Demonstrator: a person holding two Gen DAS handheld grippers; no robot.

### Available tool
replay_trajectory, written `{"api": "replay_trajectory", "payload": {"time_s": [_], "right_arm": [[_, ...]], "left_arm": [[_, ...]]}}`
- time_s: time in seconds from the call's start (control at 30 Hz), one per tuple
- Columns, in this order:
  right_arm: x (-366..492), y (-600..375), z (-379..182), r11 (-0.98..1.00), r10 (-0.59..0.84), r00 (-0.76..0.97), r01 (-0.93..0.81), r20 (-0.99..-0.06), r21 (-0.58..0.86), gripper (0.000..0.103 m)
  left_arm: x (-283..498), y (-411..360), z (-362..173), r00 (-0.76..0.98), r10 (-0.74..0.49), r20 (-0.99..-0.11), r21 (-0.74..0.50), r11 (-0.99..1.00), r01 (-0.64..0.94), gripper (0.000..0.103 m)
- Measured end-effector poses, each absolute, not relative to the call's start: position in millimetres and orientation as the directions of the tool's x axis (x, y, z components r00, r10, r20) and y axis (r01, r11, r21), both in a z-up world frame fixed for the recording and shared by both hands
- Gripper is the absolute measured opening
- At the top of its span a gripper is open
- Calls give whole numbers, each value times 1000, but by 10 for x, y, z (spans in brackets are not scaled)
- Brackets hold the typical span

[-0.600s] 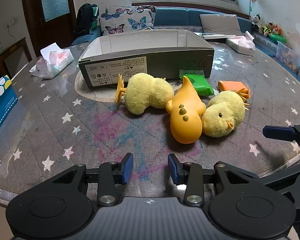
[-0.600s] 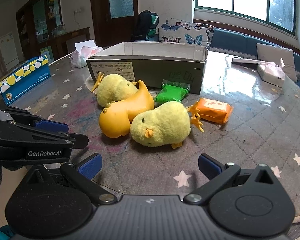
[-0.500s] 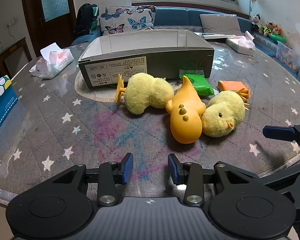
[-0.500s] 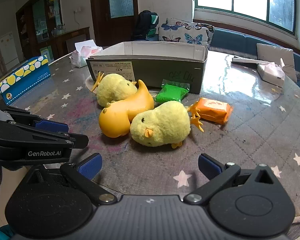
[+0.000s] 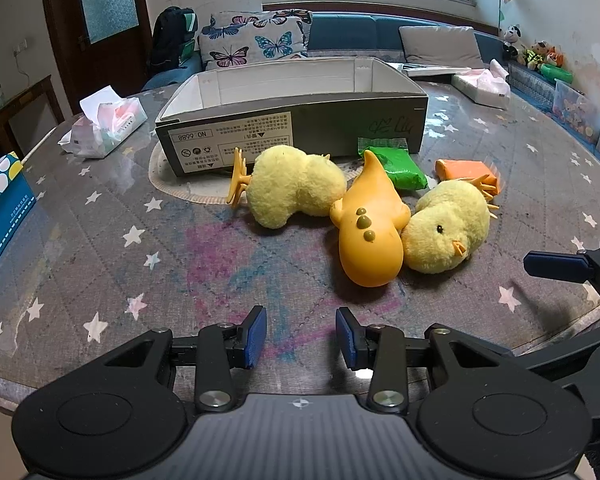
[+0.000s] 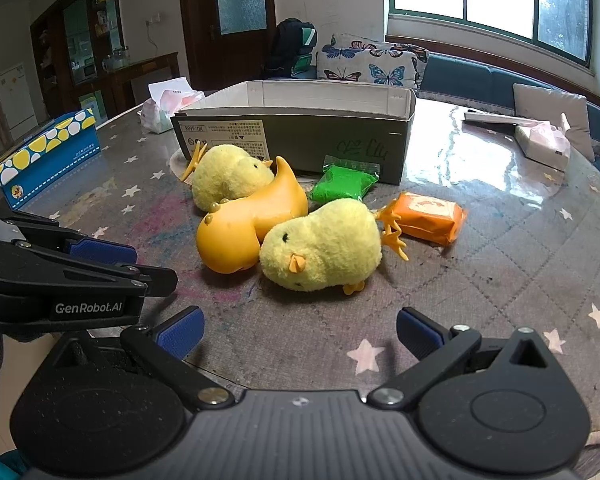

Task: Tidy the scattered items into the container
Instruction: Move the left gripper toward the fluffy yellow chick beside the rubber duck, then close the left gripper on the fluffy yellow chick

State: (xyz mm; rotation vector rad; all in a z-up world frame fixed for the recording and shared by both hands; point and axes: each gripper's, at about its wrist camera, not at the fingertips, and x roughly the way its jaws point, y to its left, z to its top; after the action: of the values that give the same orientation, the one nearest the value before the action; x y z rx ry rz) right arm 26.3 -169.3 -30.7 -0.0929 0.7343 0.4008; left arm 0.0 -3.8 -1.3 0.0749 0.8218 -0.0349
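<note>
L gripper (image 5: 301, 336) fingers partly apart, empty; R gripper (image 6: 299, 334) fingers wide apart, empty, both angled down

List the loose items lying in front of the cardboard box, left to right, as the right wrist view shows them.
Far plush chick → orange rubber duck → near plush chick → orange packet. The green packet sits behind, above the near chick, so its place in the order is unclear.

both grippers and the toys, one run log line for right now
left gripper: open, empty | right gripper: open wide, empty | box: no toys seen inside | chicks, orange toy, packets: on table
</note>
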Motion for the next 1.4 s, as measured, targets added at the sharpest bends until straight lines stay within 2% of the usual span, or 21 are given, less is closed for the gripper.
{"api": "replay_trajectory", "payload": {"time_s": [0.27,0.4,0.77,0.97,1.4], "right_arm": [[266,-1694,-316,921,322,670,-386,-669,56,103],[269,-1695,-326,921,321,669,-385,-670,57,103],[304,-1705,-342,921,324,664,-385,-674,63,103],[325,-1722,-343,920,328,666,-387,-670,67,103],[464,-1761,-352,917,339,674,-391,-656,72,103]], "left_arm": [[8,-48,-19,676,27,-737,91,994,59,40],[7,-40,-12,678,0,-735,56,997,60,40],[20,-56,-14,679,7,-734,68,996,63,40],[82,-37,24,674,45,-738,117,991,62,40],[170,-88,270,701,-53,-711,60,989,135,40]]}}
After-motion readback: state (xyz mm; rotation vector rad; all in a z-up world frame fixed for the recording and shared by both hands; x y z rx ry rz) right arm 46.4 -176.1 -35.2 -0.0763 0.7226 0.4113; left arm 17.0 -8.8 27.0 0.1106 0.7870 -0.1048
